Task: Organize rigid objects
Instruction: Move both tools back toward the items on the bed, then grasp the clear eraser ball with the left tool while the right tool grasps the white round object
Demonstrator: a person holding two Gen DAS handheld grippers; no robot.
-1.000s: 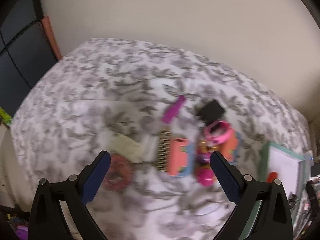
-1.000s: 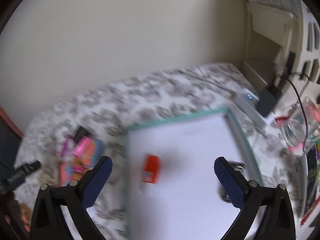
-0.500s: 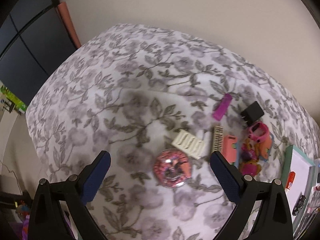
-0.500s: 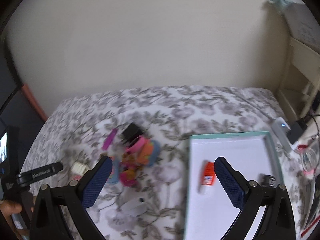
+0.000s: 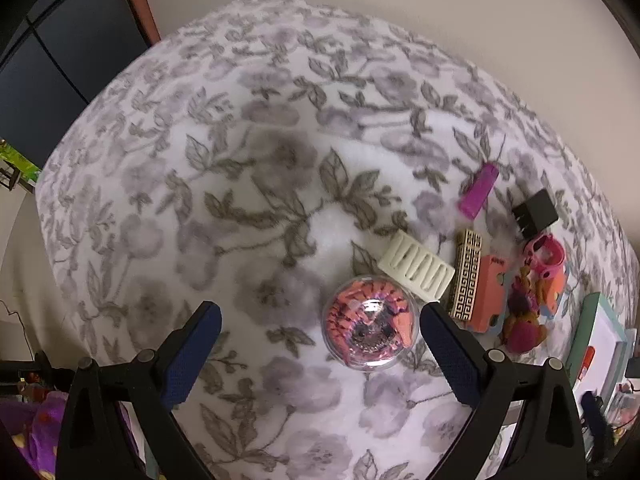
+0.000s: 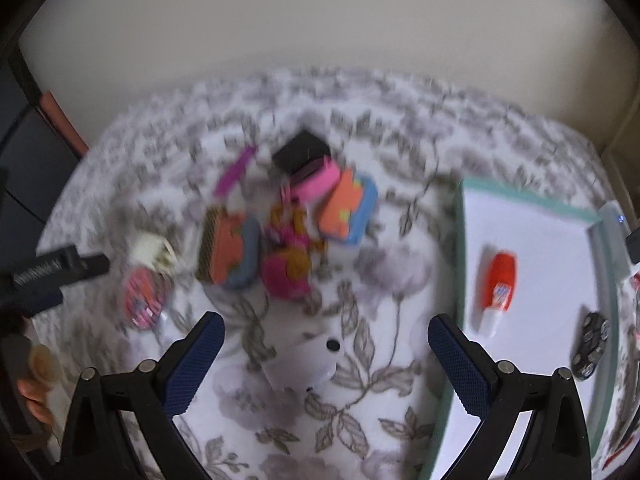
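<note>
Left gripper [image 5: 318, 320], jaws spread, is lining up on the clear pink-filled plastic ball [image 5: 370, 322]; right gripper [image 6: 326, 334] is hovering open, empty.

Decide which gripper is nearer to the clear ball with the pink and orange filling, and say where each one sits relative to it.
Left. The left gripper hangs open right over the clear ball, its right finger beside it. The right gripper is open farther off, the ball well to its left.
</note>
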